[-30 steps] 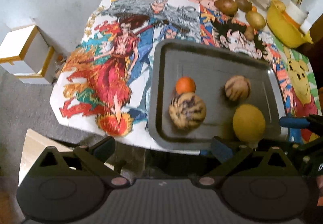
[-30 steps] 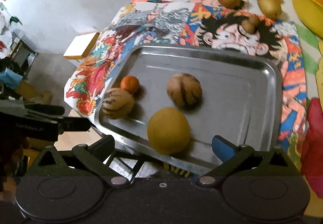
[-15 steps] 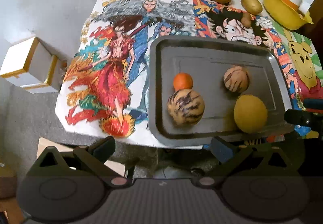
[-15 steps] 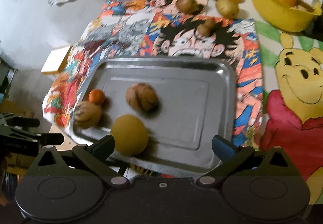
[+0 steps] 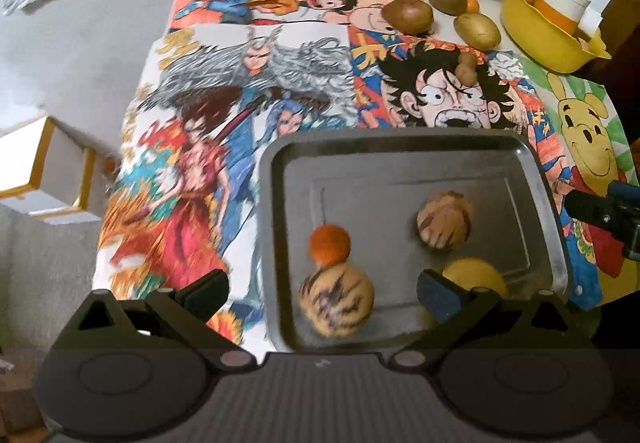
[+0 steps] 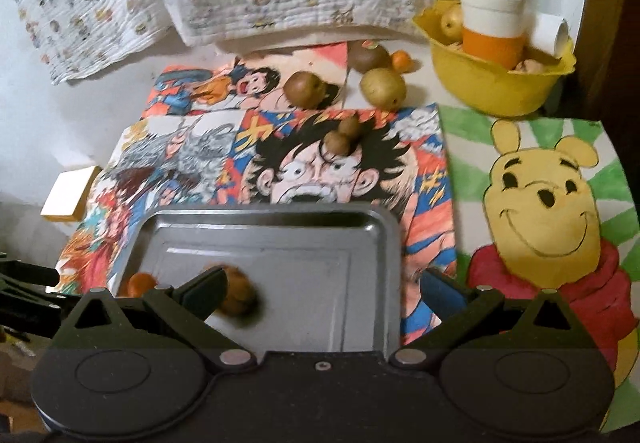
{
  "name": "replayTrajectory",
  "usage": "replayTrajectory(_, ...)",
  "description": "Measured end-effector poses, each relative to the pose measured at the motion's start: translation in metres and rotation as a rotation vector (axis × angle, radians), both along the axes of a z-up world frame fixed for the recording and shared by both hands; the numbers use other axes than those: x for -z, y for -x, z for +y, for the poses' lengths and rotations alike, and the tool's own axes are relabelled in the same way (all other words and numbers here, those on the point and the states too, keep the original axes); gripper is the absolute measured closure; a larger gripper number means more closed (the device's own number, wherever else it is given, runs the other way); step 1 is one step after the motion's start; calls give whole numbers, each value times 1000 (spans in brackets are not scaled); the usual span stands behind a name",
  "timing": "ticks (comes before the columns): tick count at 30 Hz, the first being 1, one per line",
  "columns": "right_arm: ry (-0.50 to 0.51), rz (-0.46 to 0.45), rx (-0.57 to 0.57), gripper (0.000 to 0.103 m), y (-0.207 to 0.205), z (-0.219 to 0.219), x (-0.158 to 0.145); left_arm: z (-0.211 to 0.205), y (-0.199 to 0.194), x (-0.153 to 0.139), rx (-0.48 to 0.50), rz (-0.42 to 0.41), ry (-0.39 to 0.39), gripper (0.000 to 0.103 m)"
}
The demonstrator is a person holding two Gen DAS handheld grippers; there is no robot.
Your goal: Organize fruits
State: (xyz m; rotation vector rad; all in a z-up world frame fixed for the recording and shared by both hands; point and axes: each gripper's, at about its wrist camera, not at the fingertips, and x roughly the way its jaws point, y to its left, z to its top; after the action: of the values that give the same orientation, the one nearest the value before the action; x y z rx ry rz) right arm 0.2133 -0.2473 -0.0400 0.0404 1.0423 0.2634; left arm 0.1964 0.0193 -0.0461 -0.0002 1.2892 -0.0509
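Four round fruits are seen on the tray [image 5: 536, 179]; being smooth and prone to rolling, each is best gripped across its middle by the open, empty fingers.

**Right wrist view: steel tray and loose fruit on a cartoon-printed cloth**

The right gripper [image 6: 322, 293], jaws spread and empty, hangs over a rectangular grey metal tray [image 6: 280, 221]. A blurred brown striped fruit [image 6: 240, 295] and small orange fruit [image 6: 138, 283] lie inside. Beyond, brown-green pears [image 6: 306, 90] sit near a yellow plastic bowl [image 6: 494, 87].
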Motion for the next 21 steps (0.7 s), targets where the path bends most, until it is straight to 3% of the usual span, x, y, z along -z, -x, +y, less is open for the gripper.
replayTrajectory(16, 1, -41, 94, 1, -50, 13, 20, -6, -115, 11, 113, -20, 20, 1)
replayTrajectory(21, 72, -45, 131, 1, -60, 21, 28, -7, -145, 16, 96, -82, 57, 1)
